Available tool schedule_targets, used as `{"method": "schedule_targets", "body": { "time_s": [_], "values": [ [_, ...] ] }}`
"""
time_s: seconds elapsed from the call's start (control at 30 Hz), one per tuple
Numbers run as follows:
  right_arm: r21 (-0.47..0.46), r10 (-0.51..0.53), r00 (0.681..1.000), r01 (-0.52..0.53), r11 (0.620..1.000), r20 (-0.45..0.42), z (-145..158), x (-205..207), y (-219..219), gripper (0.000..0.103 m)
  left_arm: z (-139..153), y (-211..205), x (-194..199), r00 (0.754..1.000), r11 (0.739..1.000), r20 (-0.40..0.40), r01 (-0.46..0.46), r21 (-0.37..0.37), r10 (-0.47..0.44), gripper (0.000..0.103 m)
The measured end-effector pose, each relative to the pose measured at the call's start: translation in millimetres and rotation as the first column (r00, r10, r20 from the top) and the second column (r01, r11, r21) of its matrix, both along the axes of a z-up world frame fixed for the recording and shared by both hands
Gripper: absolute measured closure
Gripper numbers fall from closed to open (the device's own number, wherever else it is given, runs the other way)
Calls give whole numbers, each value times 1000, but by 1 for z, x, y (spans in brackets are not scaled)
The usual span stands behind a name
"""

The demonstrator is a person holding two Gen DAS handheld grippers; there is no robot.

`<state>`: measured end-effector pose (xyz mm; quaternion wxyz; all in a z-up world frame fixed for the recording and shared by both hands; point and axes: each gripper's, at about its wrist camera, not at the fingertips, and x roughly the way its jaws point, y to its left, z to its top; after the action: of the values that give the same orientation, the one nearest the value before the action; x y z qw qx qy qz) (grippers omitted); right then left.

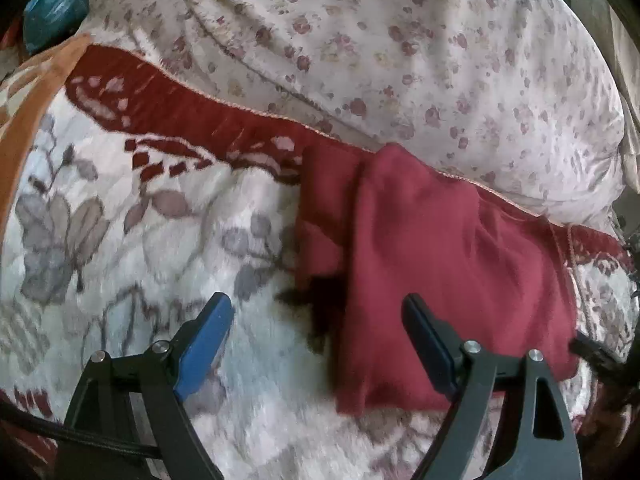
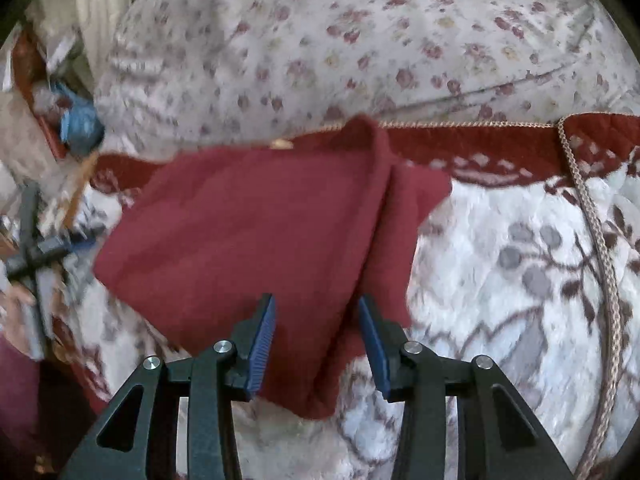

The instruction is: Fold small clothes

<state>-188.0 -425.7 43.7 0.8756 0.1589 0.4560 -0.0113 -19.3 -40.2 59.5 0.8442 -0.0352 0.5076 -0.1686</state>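
Note:
A dark red garment [image 1: 440,248] lies folded and flat on a fluffy white blanket with grey and red flowers [image 1: 140,240]. My left gripper [image 1: 316,304] hovers open at the garment's near left edge; its right finger is over the red cloth and its left finger over the blanket, with nothing held. In the right wrist view the same garment [image 2: 248,232] shows a fold ridge running down its right side. My right gripper [image 2: 316,302] stands partly open above the garment's near corner, with its pads clear of the cloth. The left gripper's black frame [image 2: 36,248] shows at the far left.
A bulky quilt with small pink flowers [image 1: 360,40] rises behind the blanket's dark red border [image 2: 480,144]. A braided beige cord [image 2: 600,240] runs down the blanket on the right. A blue bag [image 1: 52,8] sits off the bed's far corner.

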Motion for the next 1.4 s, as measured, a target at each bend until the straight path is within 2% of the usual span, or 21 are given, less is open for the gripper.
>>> {"method": "schedule_targets", "body": {
  "time_s": [0.03, 0.07, 0.1, 0.23, 0.37, 0.47, 0.53, 0.57, 0.63, 0.67, 0.7, 0.8, 0.9, 0.97, 1.03, 1.07, 1.13, 1.2, 1.27, 1.33, 1.4],
  "values": [
    [-12, -8, 1000, 8, 1000, -2, -3, -1, 2, 57, 1, 1, -4, 1000, 1000, -2, 0, -4, 0, 17],
    [-13, -12, 1000, 12, 1000, 1, -5, -3, 4, 66, 3, 3, -9, 1000, 1000, -1, 1, -6, -1, 17],
    [-15, -3, 1000, 3, 1000, -3, -5, -2, 6, 95, 4, 5, -16, 1000, 1000, 2, 6, -7, -6, 17],
    [-74, 24, 999, -22, 997, 33, 13, -14, 7, 96, 5, 15, -42, 999, 999, 15, 41, -10, -40, 17],
    [18, -43, 999, 43, 999, -10, -2, -17, -13, 97, -5, 11, -51, 995, 994, 13, 98, 43, -99, 17],
    [-22, -34, 999, 33, 999, -13, 0, -18, -2, 96, -11, 5, -51, 990, 987, 21, 139, 76, -141, 18],
    [-16, -35, 999, 35, 999, -10, 4, -17, -1, 96, -12, 1, -48, 987, 983, 37, 155, 98, -159, 23],
    [-14, -37, 999, 37, 999, -9, 5, -17, -1, 96, -13, 0, -46, 985, 981, 37, 162, 104, -166, 29],
    [-12, -37, 999, 37, 999, -17, 4, -13, -1, 96, -16, -1, -39, 984, 982, 9, 176, 70, -177, 48],
    [-13, -38, 999, 38, 999, -21, 3, -13, -1, 96, -18, -2, -37, 982, 982, -19, 186, 26, -186, 68],
    [-13, -37, 999, 37, 999, -23, 3, -14, -1, 96, -18, -3, -36, 979, 980, -36, 199, -7, -199, 82],
    [-5, -38, 999, 38, 999, -20, 7, -15, -5, 96, -14, -2, -42, 976, 977, -38, 214, -18, -215, 92],
    [-10, -32, 999, 32, 999, -21, 11, -16, -7, 96, -15, 9, -43, 978, 980, -71, 197, -23, -198, 92],
    [-24, -22, 998, 21, 999, -56, 2, -13, -5, 96, -18, 16, -42, 980, 983, -86, 179, -42, -182, 92],
    [-37, -18, 998, 15, 999, -65, -1, -12, -2, 95, -14, 16, -45, 978, 980, -70, 191, -48, -194, 92],
    [-33, -28, 998, 26, 999, -57, 4, -14, -2, 88, -10, 15, -48, 978, 979, -55, 198, -41, -200, 90],
    [-6, -54, 998, 53, 999, -29, 17, -17, -5, 75, -2, 13, -51, 981, 981, -25, 192, -22, -193, 83],
    [2, -71, 997, 71, 997, 11, 33, -17, -3, 57, 5, 13, -51, 984, 984, 1, 177, -17, -177, 56],
    [-11, -47, 998, 47, 999, 39, 45, -8, 8, 56, 12, 13, -48, 989, 989, 26, 144, -44, -143, 42],
    [-25, -10, 999, 12, 1000, 49, 50, 8, 23, 56, 18, 10, -46, 991, 989, 50, 130, -65, -127, 41],
    [-29, 44, 998, -42, 999, 47, 46, 32, 44, 56, 19, 3, -43, 991, 992, 68, 119, -50, -115, 39]
  ]
}}
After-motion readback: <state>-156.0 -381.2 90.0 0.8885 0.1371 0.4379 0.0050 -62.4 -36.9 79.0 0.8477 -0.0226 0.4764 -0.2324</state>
